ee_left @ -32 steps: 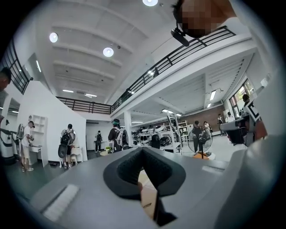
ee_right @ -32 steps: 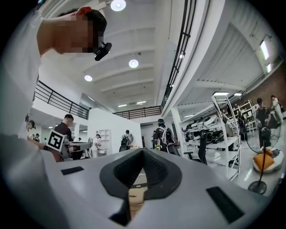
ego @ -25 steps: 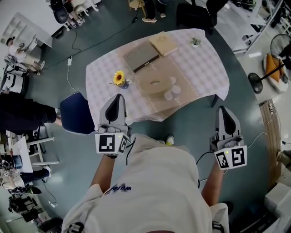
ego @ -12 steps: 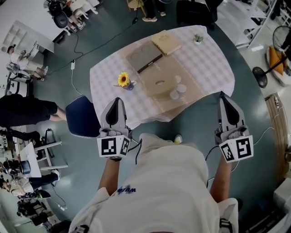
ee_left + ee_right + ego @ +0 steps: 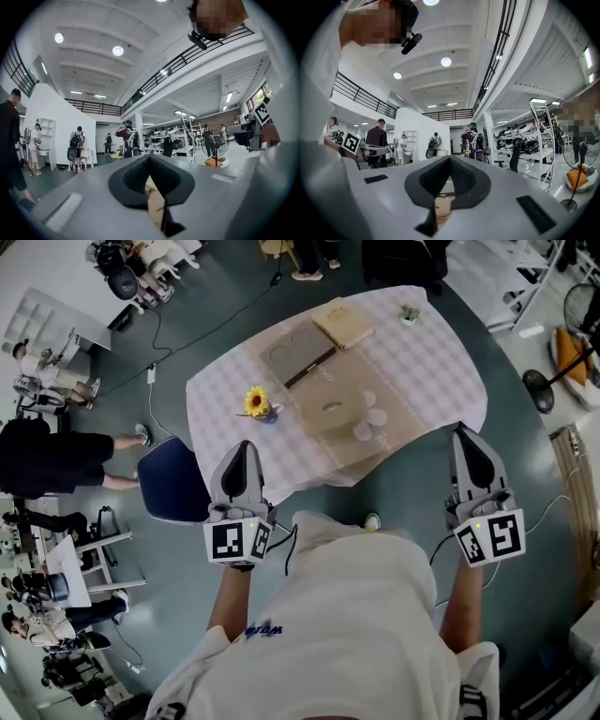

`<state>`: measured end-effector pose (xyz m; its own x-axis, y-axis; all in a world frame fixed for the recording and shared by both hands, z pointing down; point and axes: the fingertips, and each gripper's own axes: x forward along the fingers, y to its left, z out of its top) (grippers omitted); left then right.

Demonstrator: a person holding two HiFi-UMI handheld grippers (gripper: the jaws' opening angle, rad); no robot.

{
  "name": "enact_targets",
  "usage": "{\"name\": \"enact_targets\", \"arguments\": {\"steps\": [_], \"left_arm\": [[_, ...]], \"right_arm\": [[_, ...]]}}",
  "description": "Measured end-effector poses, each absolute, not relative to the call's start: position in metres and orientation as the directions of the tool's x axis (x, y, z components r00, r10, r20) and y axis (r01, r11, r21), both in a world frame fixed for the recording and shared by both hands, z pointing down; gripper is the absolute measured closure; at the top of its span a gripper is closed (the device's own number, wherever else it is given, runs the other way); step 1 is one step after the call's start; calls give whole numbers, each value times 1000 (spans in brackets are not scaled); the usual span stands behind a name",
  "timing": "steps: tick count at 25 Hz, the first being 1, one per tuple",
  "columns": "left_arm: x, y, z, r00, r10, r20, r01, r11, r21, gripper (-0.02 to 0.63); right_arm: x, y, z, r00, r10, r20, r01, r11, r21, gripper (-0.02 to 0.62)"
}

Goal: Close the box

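Head view: the flat cardboard box [image 5: 314, 341] lies open at the far side of the table with the checked cloth [image 5: 431, 362] — grey inside, tan lid folded back — well apart from both tools. The left gripper [image 5: 246, 444] and right gripper [image 5: 466, 435] each taper to a point, jaws together on nothing. A good approach, I judge, parts the jaws first, then catches the lid's free edge.

Left gripper view: the pads meet, and only a tan sliver shows between them — unidentifiable.

Right gripper view: likewise, with the box hidden.
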<state>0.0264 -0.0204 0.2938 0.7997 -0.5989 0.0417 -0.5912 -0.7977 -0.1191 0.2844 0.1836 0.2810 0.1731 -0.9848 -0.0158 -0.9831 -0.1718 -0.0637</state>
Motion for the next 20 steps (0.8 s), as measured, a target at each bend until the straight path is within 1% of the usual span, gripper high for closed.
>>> {"name": "enact_targets", "arguments": {"steps": [14, 20], "left_arm": [[28, -17, 294, 800, -598, 56, -587, -798, -135, 604], [40, -6, 298, 822, -563, 78, -549, -822, -151, 604]], "right_arm": [[277, 171, 292, 135, -991, -9, -988, -134, -73, 594], [274, 175, 297, 131, -991, 5, -988, -131, -79, 594]]}}
